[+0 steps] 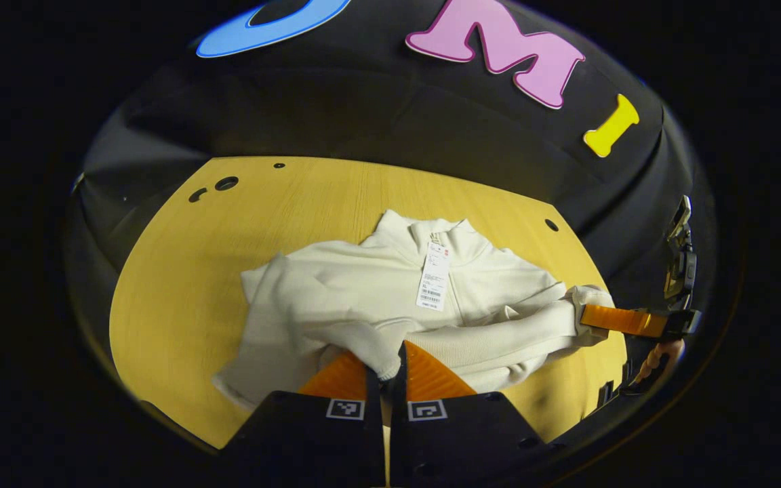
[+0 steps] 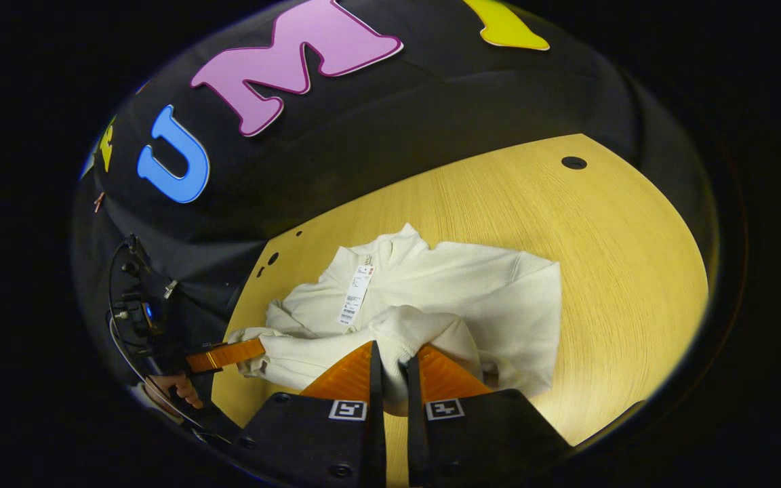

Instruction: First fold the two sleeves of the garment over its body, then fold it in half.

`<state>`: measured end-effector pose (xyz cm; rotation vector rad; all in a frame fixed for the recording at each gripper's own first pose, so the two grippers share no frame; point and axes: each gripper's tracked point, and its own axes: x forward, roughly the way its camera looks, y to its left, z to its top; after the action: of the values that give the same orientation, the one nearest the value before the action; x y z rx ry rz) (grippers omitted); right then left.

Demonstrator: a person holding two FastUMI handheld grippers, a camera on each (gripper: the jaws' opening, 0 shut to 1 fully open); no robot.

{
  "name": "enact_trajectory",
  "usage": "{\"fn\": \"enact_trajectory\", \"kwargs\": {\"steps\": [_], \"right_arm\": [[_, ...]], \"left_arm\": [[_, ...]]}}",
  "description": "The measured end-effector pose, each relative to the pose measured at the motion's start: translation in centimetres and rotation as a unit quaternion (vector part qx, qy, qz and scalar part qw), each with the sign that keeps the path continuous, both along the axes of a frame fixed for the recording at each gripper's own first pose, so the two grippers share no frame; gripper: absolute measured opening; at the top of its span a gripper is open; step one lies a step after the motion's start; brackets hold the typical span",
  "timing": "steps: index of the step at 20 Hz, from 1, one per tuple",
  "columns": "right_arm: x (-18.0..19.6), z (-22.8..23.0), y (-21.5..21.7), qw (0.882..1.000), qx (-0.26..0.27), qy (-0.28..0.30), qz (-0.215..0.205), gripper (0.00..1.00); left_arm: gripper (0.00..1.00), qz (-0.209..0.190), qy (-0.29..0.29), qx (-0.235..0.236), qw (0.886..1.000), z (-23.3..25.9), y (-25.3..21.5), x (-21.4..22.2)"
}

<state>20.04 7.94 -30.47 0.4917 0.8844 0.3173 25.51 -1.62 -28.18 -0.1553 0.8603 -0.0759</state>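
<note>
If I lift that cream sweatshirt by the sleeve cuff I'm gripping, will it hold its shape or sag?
The cream sweatshirt will probably sag: the sleeve between both grippers already droops and wrinkles. The fabric looks thick, so likely weighty rather than fluttery. The white paper hang tag lies loose on the chest and may flip or slide.

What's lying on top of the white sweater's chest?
A paper tag lies on the sweater, with a folded sleeve lower down, pinched by the left gripper. The fabric beneath the sleeve is hidden.

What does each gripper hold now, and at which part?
Both hold the cream garment. The left gripper pinches one sleeve's cuff; the right gripper pinches the other sleeve's cuff, both over the body.
</note>
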Motion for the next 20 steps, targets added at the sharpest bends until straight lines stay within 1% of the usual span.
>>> {"fn": "enact_trajectory", "kwargs": {"steps": [3, 6, 9, 12, 14, 16, 18, 20], "right_arm": [[1.5, -1.8, 0.3, 1.000, -0.003, 0.015, -0.004, 0.17], [2.5, -3.6, 0.4, 1.000, -0.006, 0.031, -0.003, 0.17], [3.1, -5.4, 0.3, 0.999, -0.005, 0.053, -0.010, 0.17], [3.3, -7.2, 0.5, 0.998, -0.020, 0.066, -0.008, 0.17], [3.4, -7.7, 0.6, 0.997, -0.026, 0.067, -0.007, 0.17], [3.5, -8.1, 0.8, 0.998, -0.033, 0.059, -0.002, 0.18], [3.4, -8.2, 1.0, 0.998, -0.045, 0.044, 0.009, 0.20], [3.4, -8.2, 1.0, 0.998, -0.050, 0.039, 0.011, 0.23]], "left_arm": [[0.09, 0.014, 0.015, -0.003, 1.000, -1.6, 0.3, 1.7], [0.09, 0.016, 0.027, 0.000, 1.000, -2.8, 0.4, 3.0], [0.09, 0.016, 0.043, 0.009, 0.999, -4.0, 0.2, 4.0], [0.09, 0.017, 0.060, 0.024, 0.998, -5.2, -0.2, 4.5], [0.09, 0.025, 0.072, 0.022, 0.997, -6.2, -0.3, 4.7], [0.09, 0.035, 0.071, 0.013, 0.997, -6.5, -0.1, 4.8], [0.09, 0.027, 0.071, 0.012, 0.997, -6.7, -0.1, 4.8], [0.09, 0.026, 0.071, 0.008, 0.997, -6.8, -0.1, 4.9]]}}
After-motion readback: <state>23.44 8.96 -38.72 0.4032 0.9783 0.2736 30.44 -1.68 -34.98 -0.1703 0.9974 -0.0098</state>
